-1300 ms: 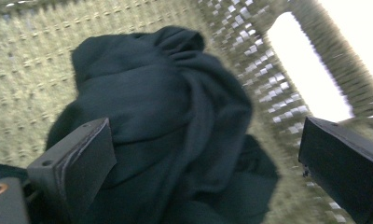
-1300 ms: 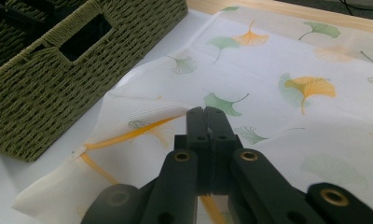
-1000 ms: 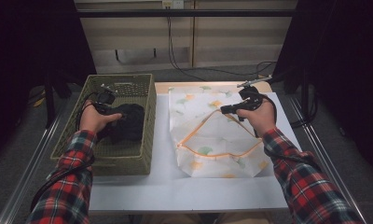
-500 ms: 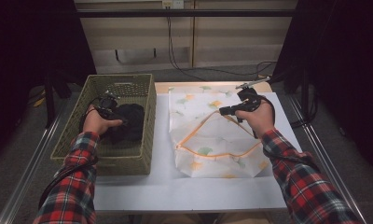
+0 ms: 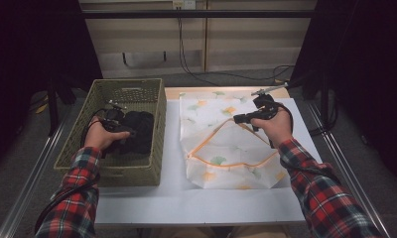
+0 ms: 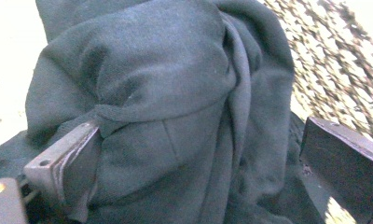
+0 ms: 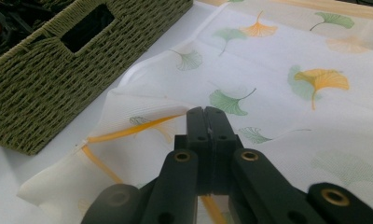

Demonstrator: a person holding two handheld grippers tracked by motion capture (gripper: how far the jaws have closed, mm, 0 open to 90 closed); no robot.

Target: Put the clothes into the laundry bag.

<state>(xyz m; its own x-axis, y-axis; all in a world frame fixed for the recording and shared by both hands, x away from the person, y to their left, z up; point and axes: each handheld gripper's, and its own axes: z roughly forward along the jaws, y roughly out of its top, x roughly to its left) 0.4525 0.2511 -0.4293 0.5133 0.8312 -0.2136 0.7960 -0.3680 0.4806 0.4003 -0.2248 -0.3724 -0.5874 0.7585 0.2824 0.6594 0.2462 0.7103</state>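
Note:
A dark crumpled garment (image 5: 139,131) lies in the green woven basket (image 5: 159,124). My left gripper (image 5: 131,133) reaches into the basket. In the left gripper view its jaws stand wide on either side of a bunch of the garment (image 6: 152,70), and my left gripper (image 6: 198,128) has its left jaw against a fold. A white bag (image 5: 226,153) with a leaf print and an orange-trimmed opening lies on the table. My right gripper (image 5: 237,119) is shut on that orange edge, and the jaws of my right gripper (image 7: 204,112) meet over the trim of the bag (image 7: 278,93).
The basket stands at the left of the white table (image 5: 186,198), its wall (image 7: 44,74) close to the bag's left side. Cables trail on the floor behind the table. Metal rails run along both sides of the table.
My left hand has sunk a little toward the near side onto the garment in the basket. The right hand and the bag have stayed put.

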